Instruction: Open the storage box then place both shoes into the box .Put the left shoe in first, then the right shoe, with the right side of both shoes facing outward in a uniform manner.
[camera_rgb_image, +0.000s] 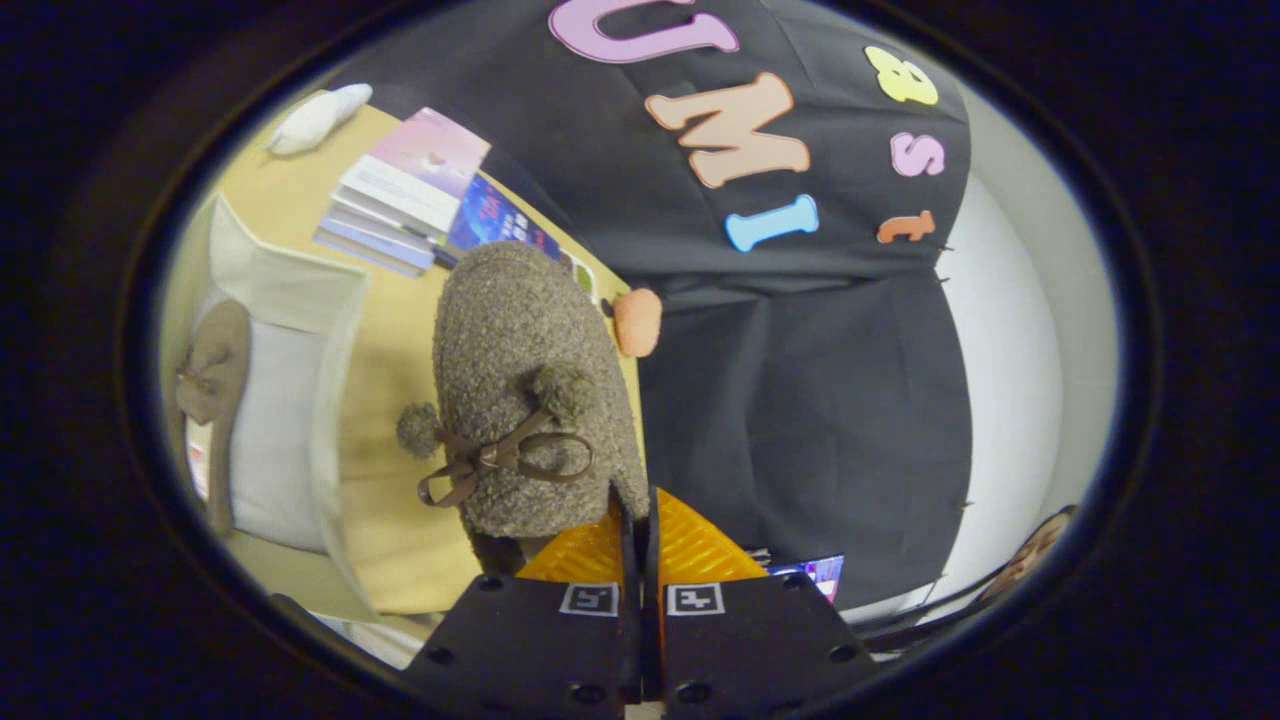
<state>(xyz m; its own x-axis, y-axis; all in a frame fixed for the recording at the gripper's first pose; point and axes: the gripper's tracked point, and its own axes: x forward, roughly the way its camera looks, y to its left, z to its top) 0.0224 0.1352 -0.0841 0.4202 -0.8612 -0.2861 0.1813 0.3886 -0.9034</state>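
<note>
In the gripper view, the gripper (638, 520) is clamped on the heel rim of a fuzzy shoe (525, 390), lifted over the table (385, 340). The open storage box (285, 290) near the table's edge already holds one shoe (212, 375). To do this well, keep the grip firm and lower the shoe in beside the first, matching its facing. Counted: two shoes, one box, several books (405, 195).

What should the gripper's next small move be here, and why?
Probably carry the fuzzy shoe, pinched at its rim by the gripper, toward the open storage box and lower it beside the shoe already inside, since the held one hangs above the table.
</note>
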